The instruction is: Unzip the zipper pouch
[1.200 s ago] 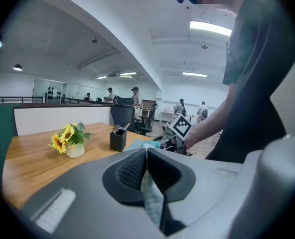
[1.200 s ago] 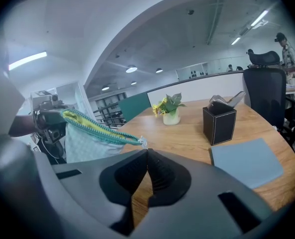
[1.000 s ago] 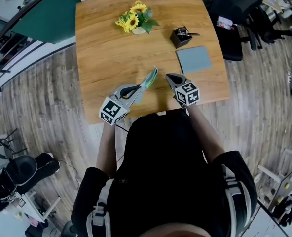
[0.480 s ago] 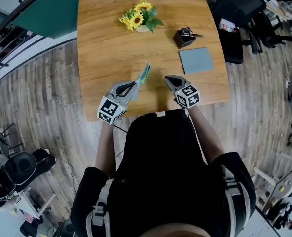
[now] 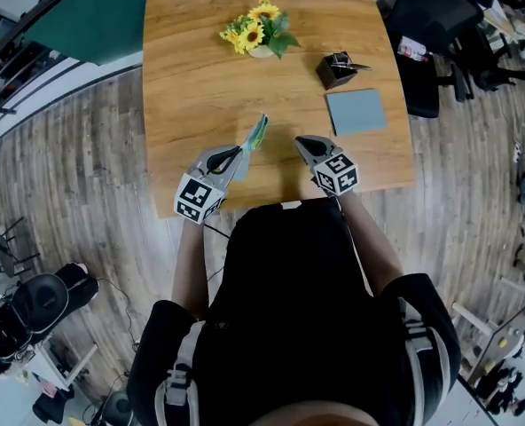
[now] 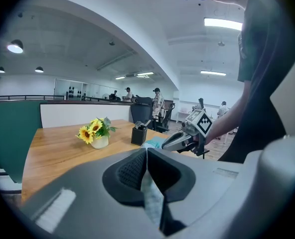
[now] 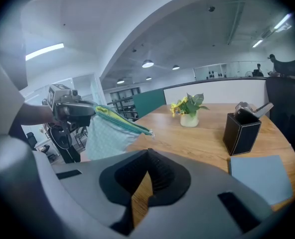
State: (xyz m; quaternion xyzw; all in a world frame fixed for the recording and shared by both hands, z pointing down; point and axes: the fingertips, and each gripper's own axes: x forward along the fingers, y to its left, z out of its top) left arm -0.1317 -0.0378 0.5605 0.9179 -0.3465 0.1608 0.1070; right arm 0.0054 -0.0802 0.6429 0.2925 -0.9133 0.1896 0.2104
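My left gripper [image 5: 239, 154] is shut on one end of the pale green zipper pouch [image 5: 257, 134] and holds it above the wooden table [image 5: 191, 87] near its front edge. In the left gripper view, pale fabric [image 6: 150, 193] is pinched between the jaws of the left gripper [image 6: 146, 152]. From the right gripper view the pouch [image 7: 106, 132] hangs from the left gripper [image 7: 73, 108], its green-yellow zipper [image 7: 123, 121] running along the top edge. My right gripper [image 5: 301, 141] is shut and empty, a short way right of the pouch and not touching it. Bare table shows between the pads of the right gripper [image 7: 148, 154].
A small pot of sunflowers [image 5: 259, 35] stands at the back of the table. A black pen box [image 5: 337, 68] and a grey-blue pad [image 5: 356, 112] lie to the right. Black office chairs [image 5: 422, 16] stand beyond the table's right edge.
The pouch now hangs a little more edge-on to the head camera than a second ago. Both grippers have stayed almost where they were.
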